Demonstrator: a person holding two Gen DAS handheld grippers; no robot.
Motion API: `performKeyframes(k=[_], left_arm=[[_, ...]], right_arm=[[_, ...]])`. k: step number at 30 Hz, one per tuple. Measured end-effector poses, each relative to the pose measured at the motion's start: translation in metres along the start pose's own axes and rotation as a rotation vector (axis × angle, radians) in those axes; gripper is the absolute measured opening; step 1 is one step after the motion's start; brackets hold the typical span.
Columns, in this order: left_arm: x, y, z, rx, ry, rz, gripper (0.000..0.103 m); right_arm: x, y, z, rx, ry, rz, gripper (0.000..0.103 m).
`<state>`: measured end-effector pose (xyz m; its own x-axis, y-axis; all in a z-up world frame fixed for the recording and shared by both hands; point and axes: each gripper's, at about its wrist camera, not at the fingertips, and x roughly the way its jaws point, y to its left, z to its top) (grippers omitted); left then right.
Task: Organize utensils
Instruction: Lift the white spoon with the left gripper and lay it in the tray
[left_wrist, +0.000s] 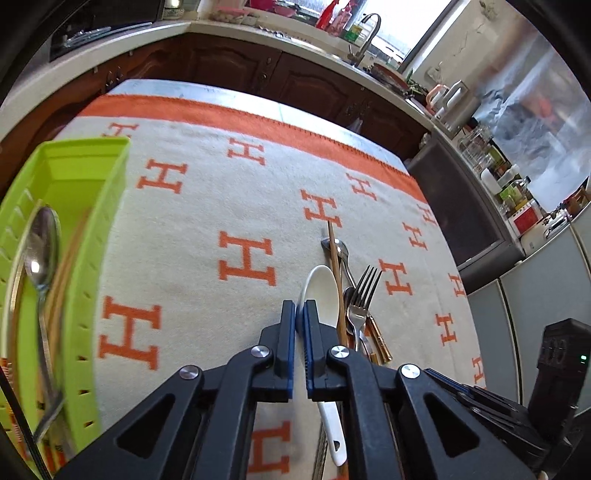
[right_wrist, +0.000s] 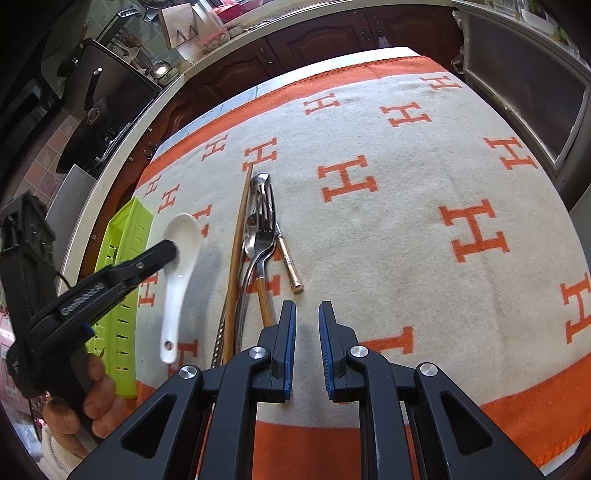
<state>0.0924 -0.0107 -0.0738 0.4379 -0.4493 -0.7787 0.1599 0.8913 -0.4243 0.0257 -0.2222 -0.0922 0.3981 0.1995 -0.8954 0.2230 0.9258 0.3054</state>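
While left gripper pinches the glossy white ceramic spoon at its bowl rim, handle hanging above the cloth | right gripper jaws parted, empty | steel forks, wooden chopsticks piled on woolly orange-H blanket | slotted green plastic tray holds a metal spoon.

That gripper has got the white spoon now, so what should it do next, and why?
Probably carry the white spoon across to the green tray. The left gripper is shut on the spoon's bowl, the tray beside it already holds a metal spoon, and the fork and chopsticks lie on the cloth, unsorted.
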Motion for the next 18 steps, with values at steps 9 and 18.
performKeyframes(k=[9,18], left_arm=[[-0.090,0.043,0.003,-0.009,-0.085,0.152,0.002],[-0.112,0.113,0.000,-0.057,-0.072,0.376,0.002]], right_arm=[[0.004,0.025,-0.004,-0.049,0.015,0.038,0.013],[0.021,0.064,-0.001,-0.130,0.020,0.052,0.013]])
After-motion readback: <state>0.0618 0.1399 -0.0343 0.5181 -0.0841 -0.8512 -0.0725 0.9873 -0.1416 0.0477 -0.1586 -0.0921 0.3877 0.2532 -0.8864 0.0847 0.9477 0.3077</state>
